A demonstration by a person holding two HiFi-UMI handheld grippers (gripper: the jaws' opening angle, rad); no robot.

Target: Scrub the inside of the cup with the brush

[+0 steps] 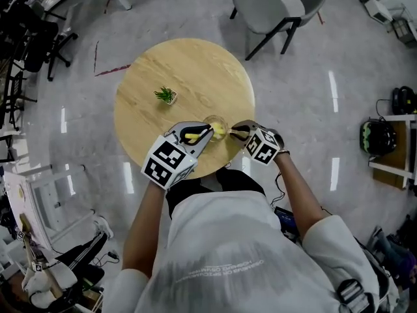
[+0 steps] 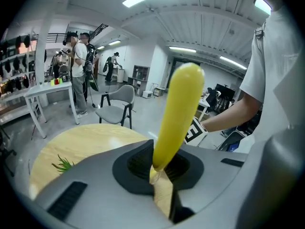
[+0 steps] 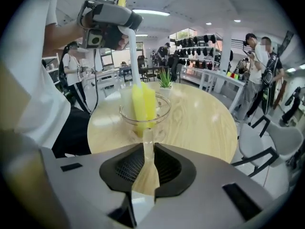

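Note:
A clear glass cup (image 1: 217,128) stands near the front edge of the round wooden table (image 1: 182,70). In the right gripper view the cup (image 3: 162,112) sits just ahead of the jaws with the brush's yellow head (image 3: 143,106) inside it. My right gripper (image 3: 146,163) is shut on the cup's clear handle (image 3: 147,144). My left gripper (image 2: 159,168) is shut on the brush's yellow handle (image 2: 178,111), which rises up between its jaws. From the head view the left gripper (image 1: 197,135) is over the cup's left side and the right gripper (image 1: 237,133) is at its right.
A small green plant (image 1: 166,95) stands left of the table's middle. A grey chair (image 1: 277,8) is beyond the table on the floor. Several people stand at a white table (image 2: 45,92) in the background.

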